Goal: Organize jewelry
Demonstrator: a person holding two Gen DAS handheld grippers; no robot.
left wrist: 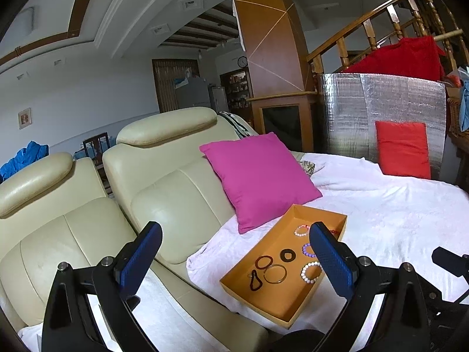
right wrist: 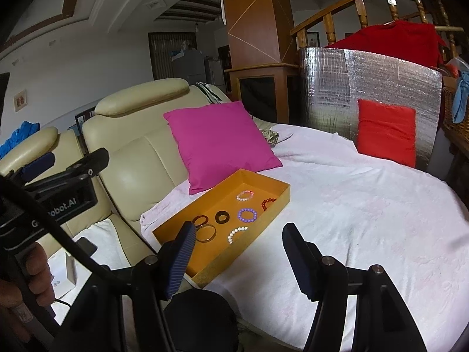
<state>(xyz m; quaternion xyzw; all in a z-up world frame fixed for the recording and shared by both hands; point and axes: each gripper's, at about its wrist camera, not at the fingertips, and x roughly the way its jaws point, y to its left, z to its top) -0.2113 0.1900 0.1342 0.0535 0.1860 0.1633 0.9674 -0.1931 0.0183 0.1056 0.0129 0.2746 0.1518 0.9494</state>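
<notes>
White lettering ending "obot.AI" marks the left gripper [right wrist: 44,170] body; both it and the right gripper [right wrist: 237,240], jaws released and empty, hover near the orange tray [right wrist: 281,189] of bracelets, magenta pillow [right wrist: 219,140] beyond.

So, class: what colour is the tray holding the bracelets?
Orange-yellow: the tray shows best in the right wrist view.

Tray [right wrist: 281,189] sits on the blanket [right wrist: 366,205] covering the seat, right of the sofa backrest [right wrist: 137,158]. Cushion [right wrist: 219,143] leans behind the tray, touching its far corner. Second cushion [right wrist: 387,129] stands far right against the foil panel [right wrist: 337,88]. Bracelets [right wrist: 247,214] and rings [right wrist: 222,216] lie in the tray.
</notes>
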